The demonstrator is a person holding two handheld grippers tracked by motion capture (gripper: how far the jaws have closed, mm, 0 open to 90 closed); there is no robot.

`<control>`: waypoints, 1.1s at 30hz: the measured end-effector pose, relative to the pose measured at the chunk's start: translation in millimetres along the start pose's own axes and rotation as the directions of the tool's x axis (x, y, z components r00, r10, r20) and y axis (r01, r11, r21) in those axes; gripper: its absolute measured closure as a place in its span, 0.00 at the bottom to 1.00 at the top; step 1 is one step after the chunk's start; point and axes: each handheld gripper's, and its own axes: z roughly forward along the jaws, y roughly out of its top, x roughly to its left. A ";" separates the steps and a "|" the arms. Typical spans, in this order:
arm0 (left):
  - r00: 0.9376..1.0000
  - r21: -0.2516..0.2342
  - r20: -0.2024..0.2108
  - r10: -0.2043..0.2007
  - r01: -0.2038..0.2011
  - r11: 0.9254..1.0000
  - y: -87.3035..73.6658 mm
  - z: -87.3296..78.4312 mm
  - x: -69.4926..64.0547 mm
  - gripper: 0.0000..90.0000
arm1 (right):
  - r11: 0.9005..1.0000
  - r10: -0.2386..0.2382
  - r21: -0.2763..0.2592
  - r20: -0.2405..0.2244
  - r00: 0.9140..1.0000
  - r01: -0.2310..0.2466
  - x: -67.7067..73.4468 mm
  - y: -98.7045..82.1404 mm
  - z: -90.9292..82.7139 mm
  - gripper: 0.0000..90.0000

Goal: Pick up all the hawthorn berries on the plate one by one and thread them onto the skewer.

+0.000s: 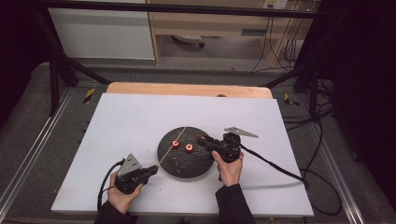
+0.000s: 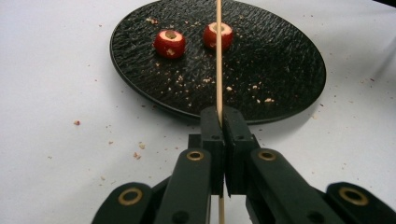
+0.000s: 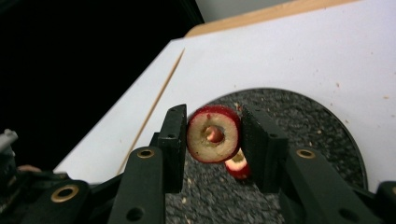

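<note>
In your left gripper view, the skewer [image 2: 218, 60] runs off the top edge, so its tip cannot be seen, and its lower length is hidden between the closed jaws. The skewer also crosses in front of the far fruit slice [image 2: 217, 36], so you cannot tell whether it pierces that slice. In your right gripper view, the held ring slice [image 3: 214, 134] covers most of a second slice [image 3: 237, 167] behind it, and the plate [image 3: 303, 116] is cut off at the bottom edge. In the high view, both forearms leave the bottom edge

Grey floor [image 1: 28, 116], wooden shelving [image 1: 210, 23], white cabinet [image 1: 102, 32] behind
</note>
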 end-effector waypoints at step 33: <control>1.000 -0.046 0.028 0.002 -0.001 0.999 0.8 11.1 -21.2 0.98 | 0.918 0.171 -0.339 -0.134 0.976 -0.207 -4.0 13.6 14.6 0.70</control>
